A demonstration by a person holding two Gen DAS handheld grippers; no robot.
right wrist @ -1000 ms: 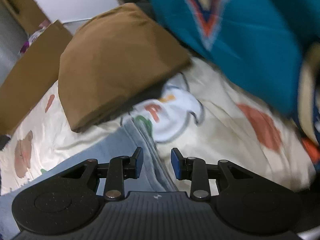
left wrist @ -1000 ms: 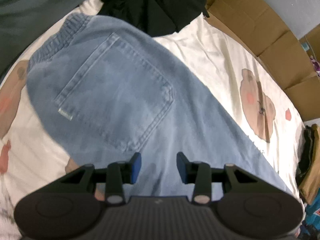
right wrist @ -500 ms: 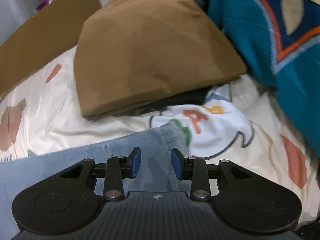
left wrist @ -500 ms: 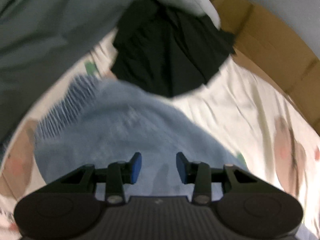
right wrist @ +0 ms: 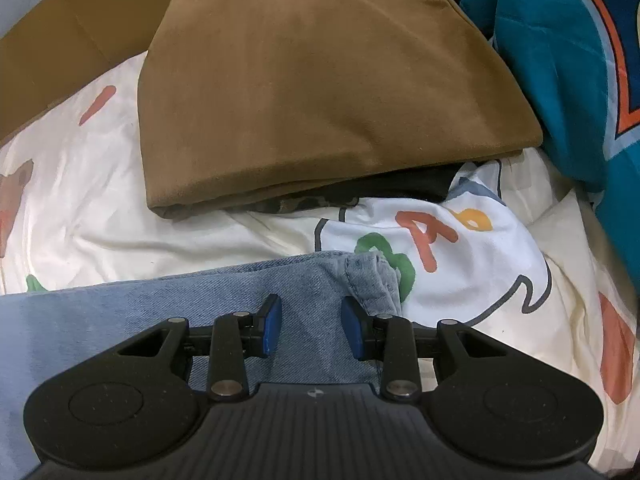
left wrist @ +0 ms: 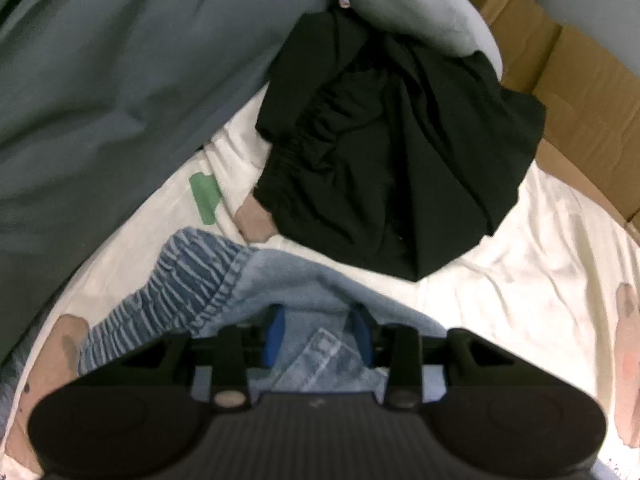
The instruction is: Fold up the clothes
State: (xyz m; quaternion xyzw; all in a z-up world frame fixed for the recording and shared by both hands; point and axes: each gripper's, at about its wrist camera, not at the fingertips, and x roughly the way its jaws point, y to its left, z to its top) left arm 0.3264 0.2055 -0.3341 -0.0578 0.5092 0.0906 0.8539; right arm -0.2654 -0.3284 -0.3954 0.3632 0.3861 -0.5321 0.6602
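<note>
Moved: both grippers have travelled to opposite ends of the jeans (left wrist: 280, 280).
Jeans: flat on the bedsheet (right wrist: 120, 208); heavy, soft denim.
Hold: waistband (left wrist: 192, 280), hem (right wrist: 360, 276).
Left gripper (left wrist: 318, 334): half open, empty.
Right gripper (right wrist: 310, 326): half open, empty.
Nearby: black garment (left wrist: 400, 152), brown folded cloth (right wrist: 320, 92).

Blue jeans (right wrist: 168, 308) flat on bedsheet (right wrist: 100, 216)

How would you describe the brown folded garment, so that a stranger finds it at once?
Start at the cream printed bedsheet. At its far side, between the cardboard and a teal blanket, lies the brown folded garment, on top of darker clothes. It alone is plain brown and neatly folded.
</note>
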